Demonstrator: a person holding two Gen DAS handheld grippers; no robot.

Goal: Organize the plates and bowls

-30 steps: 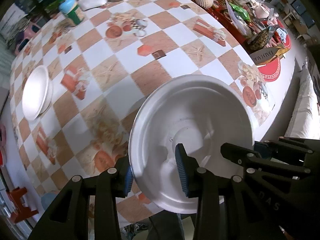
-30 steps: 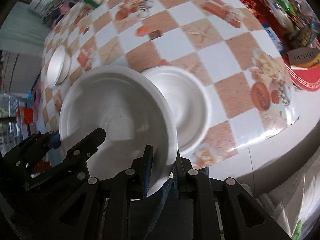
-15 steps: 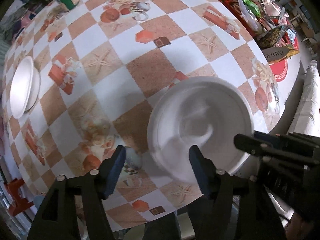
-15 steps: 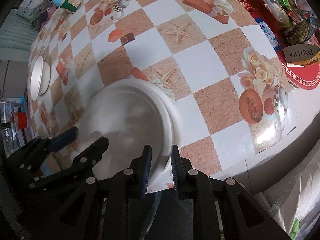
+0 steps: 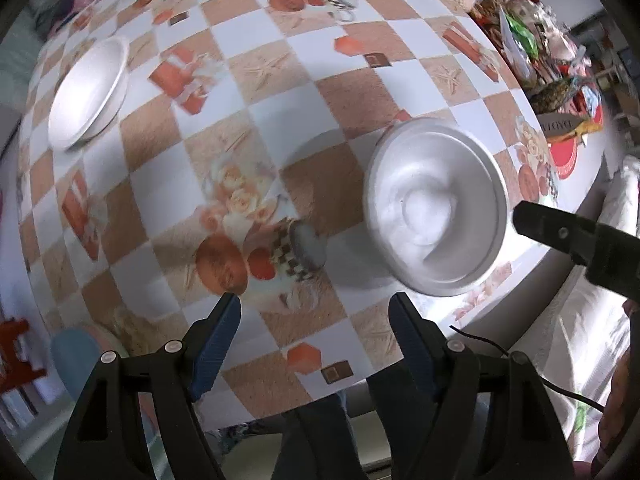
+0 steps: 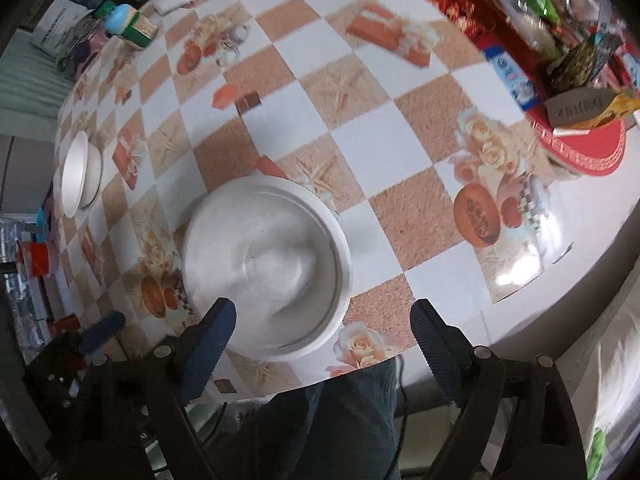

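The stack of white plates (image 6: 266,276) sits on the checked tablecloth (image 6: 360,128) near the table's front edge, just ahead of my right claw (image 6: 322,334). From the right view I judge it to be two dishes nested, since a second rim shows around the inner one, though the blur keeps me from being sure. In the left view the same stack (image 5: 436,208) lies ahead and to the right of my left claw (image 5: 314,332), close to the table edge.

Neither claw holds anything. My right claw is spread wide, its blue pads either side of the stack's near rim but not touching it. My left claw is spread wide too, over bare tablecloth, with the stack well off to its right. I judge the plates lie here because this near corner is easiest for both hands to reach, so it serves as the collecting spot.

Farther out, by the far left side of the table, a white bowl (image 5: 88,94) rests apart from the stack; in the right view (image 6: 78,174) it looks like it may be two pieces together, but I cannot tell. That one seems to be what is left to gather.

Beyond it, a blue-capped bottle (image 6: 128,22) stands at the far edge, and a red tray (image 6: 584,148) of clutter fills the right side.
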